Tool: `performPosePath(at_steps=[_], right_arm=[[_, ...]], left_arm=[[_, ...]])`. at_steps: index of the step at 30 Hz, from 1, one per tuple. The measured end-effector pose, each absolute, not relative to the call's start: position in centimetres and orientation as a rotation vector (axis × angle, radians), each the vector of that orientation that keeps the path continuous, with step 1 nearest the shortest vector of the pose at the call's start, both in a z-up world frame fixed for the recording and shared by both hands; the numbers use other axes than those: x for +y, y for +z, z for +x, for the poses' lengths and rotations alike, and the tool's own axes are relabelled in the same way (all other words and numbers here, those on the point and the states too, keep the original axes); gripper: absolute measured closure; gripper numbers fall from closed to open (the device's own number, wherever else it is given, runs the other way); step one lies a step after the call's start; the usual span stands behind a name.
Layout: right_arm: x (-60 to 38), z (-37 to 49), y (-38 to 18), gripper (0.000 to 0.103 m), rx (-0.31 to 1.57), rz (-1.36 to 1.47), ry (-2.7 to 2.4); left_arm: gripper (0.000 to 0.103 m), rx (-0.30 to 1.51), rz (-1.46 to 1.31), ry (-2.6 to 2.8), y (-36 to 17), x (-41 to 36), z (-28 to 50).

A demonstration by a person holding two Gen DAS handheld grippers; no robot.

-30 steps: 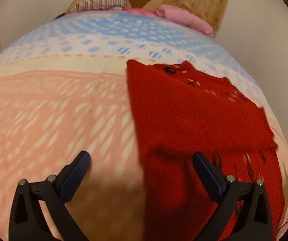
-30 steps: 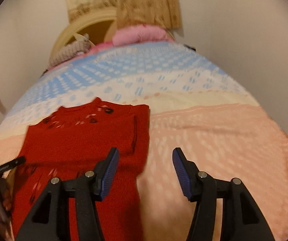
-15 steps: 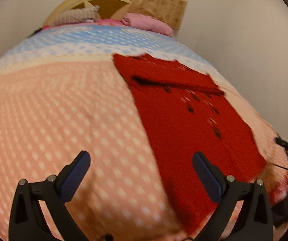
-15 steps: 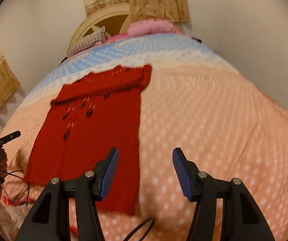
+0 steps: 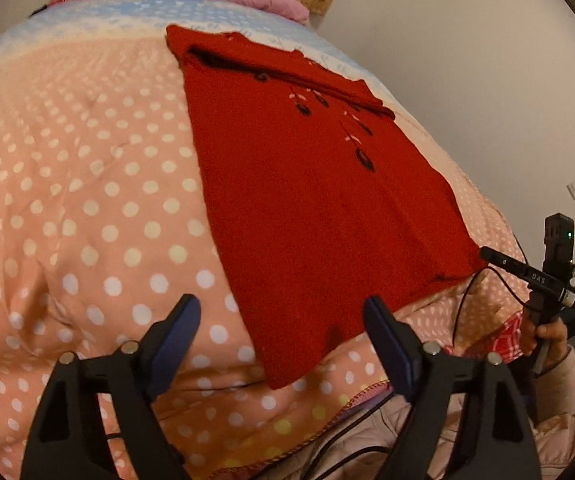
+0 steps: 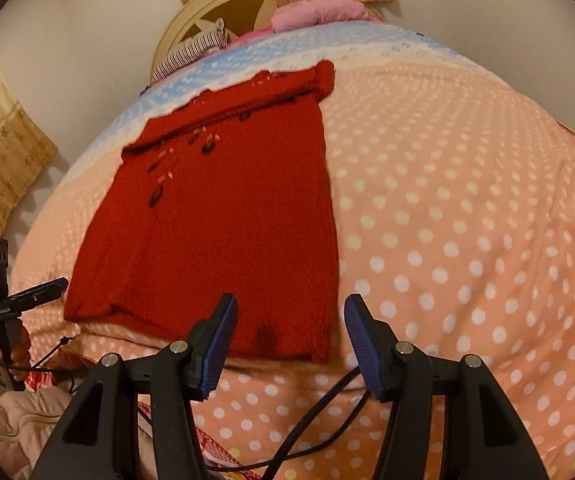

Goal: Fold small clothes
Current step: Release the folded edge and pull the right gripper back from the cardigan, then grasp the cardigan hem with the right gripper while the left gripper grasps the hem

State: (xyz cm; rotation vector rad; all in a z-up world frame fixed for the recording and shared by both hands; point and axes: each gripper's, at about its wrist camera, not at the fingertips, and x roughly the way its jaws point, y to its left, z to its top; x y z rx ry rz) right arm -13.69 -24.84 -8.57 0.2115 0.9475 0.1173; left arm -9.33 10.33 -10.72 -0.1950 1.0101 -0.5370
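Left wrist view: left gripper (image 5: pixel 283 334) with jaws spread and just closing a little, nothing between the pads, above the near hem of the red sweater (image 5: pixel 307 184), spread flat on the dotted bedspread (image 5: pixel 87 200). At right, right gripper (image 5: pixel 527 276) in a hand (image 5: pixel 549 334), marked "DAS". Right wrist view: right gripper (image 6: pixel 289 338) with jaws apart, empty, over the sweater's hem; black cable (image 6: pixel 311 412) below. Pink pillow (image 6: pixel 319 10) at the headboard (image 6: pixel 215 4).

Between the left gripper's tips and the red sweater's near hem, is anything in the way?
No: in the left wrist view, only polka-dot bedspread separates left gripper from red sweater.
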Motion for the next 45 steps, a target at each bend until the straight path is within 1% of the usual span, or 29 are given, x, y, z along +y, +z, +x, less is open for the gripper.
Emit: performPosePath(at_steps=[1, 3, 4, 6, 8, 11, 12, 16, 17, 18, 19, 20, 21, 23, 24, 27, 32, 34, 36, 41, 43, 45], right_arm=[[-24.8, -13.7, -8.8, 0.047, 0.954, 0.208, 0.113], [-24.9, -13.8, -9.1, 0.047, 0.963, 0.211, 0.108], [-25.0, -13.8, -9.3, 0.047, 0.971, 0.214, 0.105], [-25.1, -13.7, -9.7, 0.047, 0.979, 0.224, 0.108], [-25.1, -13.7, -9.8, 0.047, 0.985, 0.224, 0.113], [-24.9, -13.5, -10.3, 0.047, 1.016, 0.205, 0.114], [-24.7, -13.5, -10.4, 0.047, 1.023, 0.192, 0.114], [-24.2, -13.5, -10.5, 0.048, 1.026, 0.148, 0.109], [-24.2, -13.5, -10.6, 0.051, 1.022, 0.151, 0.104], [-24.3, -13.5, -10.6, 0.063, 1.019, 0.149, 0.095], [-24.2, -13.5, -10.6, 0.076, 1.019, 0.134, 0.083], [-24.2, -13.5, -10.5, 0.08, 1.019, 0.125, 0.09], [-24.3, -13.4, -10.5, 0.088, 1.023, 0.138, 0.107], [-24.6, -13.3, -10.5, 0.09, 1.03, 0.176, 0.114], [-24.7, -13.3, -10.4, 0.094, 1.029, 0.184, 0.113], [-24.7, -13.3, -9.9, 0.096, 1.022, 0.21, 0.118], [-24.6, -13.1, -7.3, 0.096, 0.968, 0.288, 0.183], [-24.5, -12.4, -6.2, 0.096, 0.949, 0.299, 0.2], [-24.5, -11.5, -5.4, 0.096, 0.929, 0.302, 0.201], [-24.8, -7.9, -3.6, 0.096, 0.885, 0.311, 0.193], [-24.8, -6.3, -3.2, 0.096, 0.877, 0.316, 0.188], [-24.9, -4.6, -3.1, 0.096, 0.87, 0.329, 0.178]], left_arm=[[0.021, 1.013, -0.188, -0.548, -10.8, 10.1, -9.4], [0.029, 1.029, -0.187, -0.575, -10.9, 9.7, -9.8], [0.032, 1.034, -0.189, -0.591, -10.9, 9.4, -10.1], [0.041, 1.044, -0.182, -0.605, -11.0, 9.1, -10.1], [0.044, 1.052, -0.182, -0.607, -11.2, 9.0, -10.3], [0.052, 1.067, -0.217, -0.629, -11.3, 9.1, -10.2], [0.053, 1.076, -0.233, -0.634, -11.4, 9.1, -10.1], [0.053, 1.084, -0.276, -0.639, -11.7, 9.1, -9.9], [0.058, 1.083, -0.282, -0.637, -11.7, 9.2, -9.9], [0.07, 1.084, -0.285, -0.631, -11.7, 9.5, -9.8], [0.075, 1.09, -0.286, -0.626, -11.8, 9.4, -9.7], [0.079, 1.094, -0.289, -0.624, -11.8, 9.6, -9.6], [0.081, 1.098, -0.298, -0.627, -12.0, 9.6, -9.5], [0.086, 1.103, -0.31, -0.629, -12.0, 9.8, -9.4], [0.088, 1.101, -0.307, -0.625, -11.9, 9.8, -9.4], [0.09, 1.072, -0.309, -0.633, -11.0, 10.1, -9.4], [0.09, 1.012, -0.342, -0.663, -8.8, 10.9, -8.2], [0.093, 0.997, -0.357, -0.663, -8.0, 11.1, -6.8], [0.093, 0.988, -0.364, -0.653, -7.6, 11.2, -5.5], [0.093, 0.992, -0.361, -0.621, -6.9, 11.1, -2.1], [0.096, 0.989, -0.346, -0.599, -6.5, 10.9, -0.8], [0.096, 0.981, -0.337, -0.586, -6.2, 11.1, 0.1]])
